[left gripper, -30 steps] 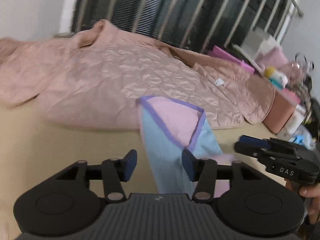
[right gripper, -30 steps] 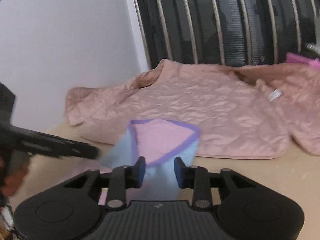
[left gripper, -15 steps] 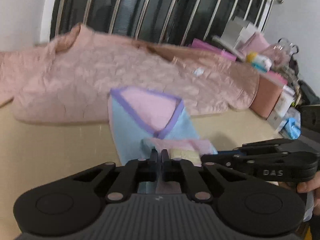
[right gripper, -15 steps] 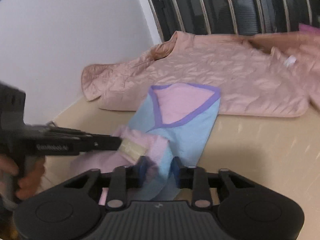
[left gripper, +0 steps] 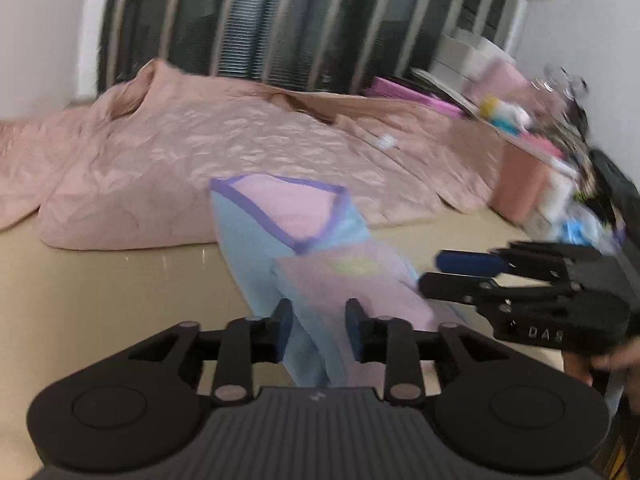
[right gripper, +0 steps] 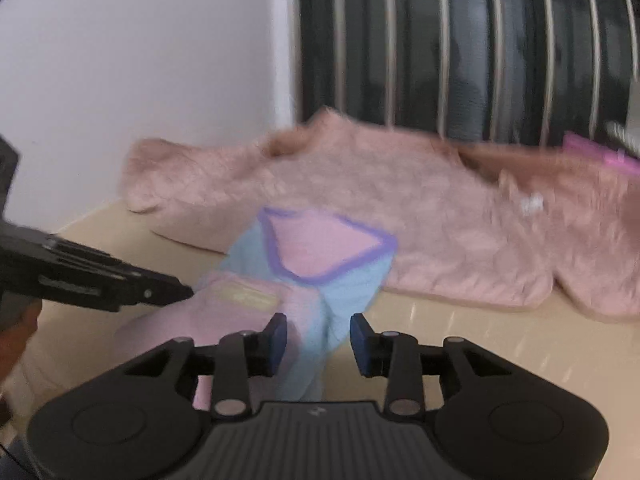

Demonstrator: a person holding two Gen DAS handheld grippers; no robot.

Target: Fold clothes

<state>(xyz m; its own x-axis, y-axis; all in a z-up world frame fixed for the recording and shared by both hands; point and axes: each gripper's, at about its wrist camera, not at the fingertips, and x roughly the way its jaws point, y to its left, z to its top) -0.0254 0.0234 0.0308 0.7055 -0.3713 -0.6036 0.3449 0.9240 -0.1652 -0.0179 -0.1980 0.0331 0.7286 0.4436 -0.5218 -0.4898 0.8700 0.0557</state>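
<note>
Your left gripper [left gripper: 318, 330] and right gripper [right gripper: 318, 338] both gape wide, gripping nothing. The small light-blue and pink garment with purple trim [left gripper: 304, 248] lies partly folded on the beige tabletop [left gripper: 100, 292], its far end overlapping the quilted pink jacket [left gripper: 240, 152].

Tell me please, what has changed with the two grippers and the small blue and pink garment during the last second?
Half a second ago the left gripper was shut on the garment's pink end; now it is open, and the pink end lies folded over the blue part. The right gripper is also open. The big pink quilted jacket behind stayed where it was.
</note>
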